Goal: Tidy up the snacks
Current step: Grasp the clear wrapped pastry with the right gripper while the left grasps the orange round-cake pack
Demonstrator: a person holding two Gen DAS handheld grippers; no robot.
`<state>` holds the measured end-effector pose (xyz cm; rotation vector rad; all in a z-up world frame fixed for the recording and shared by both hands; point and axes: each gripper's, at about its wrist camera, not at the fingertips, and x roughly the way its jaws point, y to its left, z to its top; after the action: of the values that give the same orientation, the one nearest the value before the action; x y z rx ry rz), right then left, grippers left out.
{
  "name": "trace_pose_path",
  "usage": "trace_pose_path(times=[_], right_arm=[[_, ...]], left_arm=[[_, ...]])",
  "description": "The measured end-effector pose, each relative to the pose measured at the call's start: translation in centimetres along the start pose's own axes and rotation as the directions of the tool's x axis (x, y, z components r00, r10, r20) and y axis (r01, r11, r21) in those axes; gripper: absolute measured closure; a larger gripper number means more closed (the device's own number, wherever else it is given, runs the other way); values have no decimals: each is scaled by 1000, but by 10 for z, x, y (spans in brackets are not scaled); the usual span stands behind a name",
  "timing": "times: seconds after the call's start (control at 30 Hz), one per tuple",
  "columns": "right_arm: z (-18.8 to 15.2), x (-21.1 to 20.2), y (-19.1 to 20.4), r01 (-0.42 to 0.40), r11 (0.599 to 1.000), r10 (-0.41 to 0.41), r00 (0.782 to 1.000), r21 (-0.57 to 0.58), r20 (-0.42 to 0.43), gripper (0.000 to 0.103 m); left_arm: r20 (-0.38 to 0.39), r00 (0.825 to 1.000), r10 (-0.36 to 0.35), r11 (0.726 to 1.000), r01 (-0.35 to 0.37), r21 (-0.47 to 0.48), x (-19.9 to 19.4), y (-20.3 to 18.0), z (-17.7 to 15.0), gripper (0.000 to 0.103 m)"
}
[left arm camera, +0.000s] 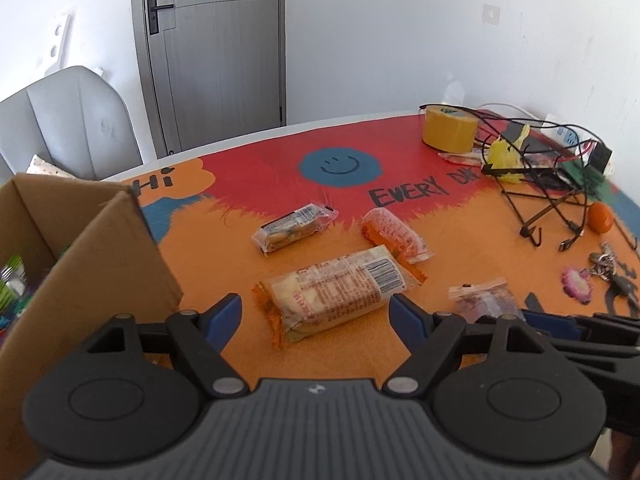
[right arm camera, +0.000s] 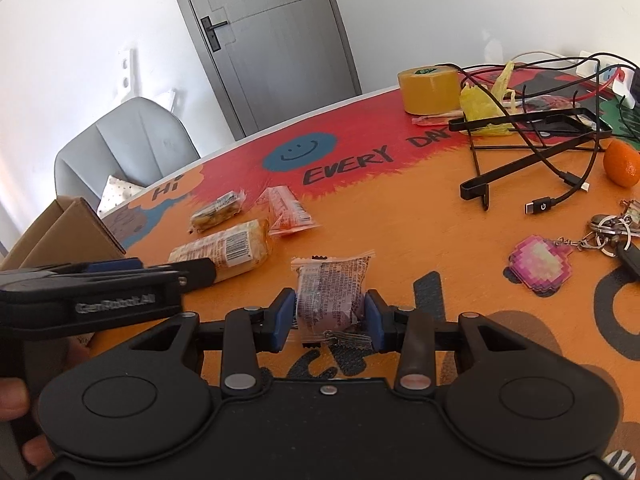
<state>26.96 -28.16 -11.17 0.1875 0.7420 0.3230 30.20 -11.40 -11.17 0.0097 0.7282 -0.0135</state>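
Orange and red paint covered the table (left arm camera: 248, 272). The right gripper (right arm camera: 330, 316) squeezed a small purple snack pack (right arm camera: 328, 292) between its blue pads, down on the table. The left gripper (left arm camera: 316, 316) had its jaws wide open with nothing in them, right over a long snack bar (left arm camera: 340, 288). Two more snacks, a clear one (left arm camera: 292, 228) and an orange one (left arm camera: 390, 232), lay behind. A cardboard box (left arm camera: 92, 256) stood to the left.

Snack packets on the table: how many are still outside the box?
4. The purple packet sits between the right tongs; the large bar lies before the open left tongs; the orange packet and clear cookie packet lie beyond. The cardboard box may hide more.
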Motion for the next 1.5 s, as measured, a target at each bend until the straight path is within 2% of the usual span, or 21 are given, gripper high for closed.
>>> trace_pose_path(times=[0.17,0.37,0.67,0.8,0.87,0.93,1.1,1.17,1.3,1.5], right_arm=[[0,0,-2,-7,1000,7,1000,0,6,63],[0,1,-3,-16,1000,16,1000,1,11,63],[2,3,-5,-16,1000,15,1000,14,16,63],[2,3,-5,-14,1000,13,1000,13,18,63],[2,3,-5,-15,1000,15,1000,14,17,63],[2,3,-5,-15,1000,15,1000,16,17,63],[1,2,-3,-2,1000,1,1000,18,19,63],[1,1,-2,0,1000,0,1000,21,16,63],[0,0,-2,-2,1000,2,1000,26,12,63],[-3,-3,-1,0,1000,-1,1000,27,11,63]], left_arm=[[3,999,47,998,-47,51,19,-7,4,18],[-8,999,53,996,-52,67,37,-11,10,18],[18,1000,24,996,-25,87,52,-15,18,17],[47,999,15,992,-21,127,55,-17,18,16],[59,998,1,994,-7,106,53,-14,16,17],[48,999,4,996,-8,89,52,-11,14,27],[36,999,-23,999,21,45,46,-3,12,76],[31,999,-35,998,33,52,43,-4,10,85],[26,998,-65,997,64,39,36,-3,4,93],[8,994,-107,994,107,5,26,-1,-3,97]])
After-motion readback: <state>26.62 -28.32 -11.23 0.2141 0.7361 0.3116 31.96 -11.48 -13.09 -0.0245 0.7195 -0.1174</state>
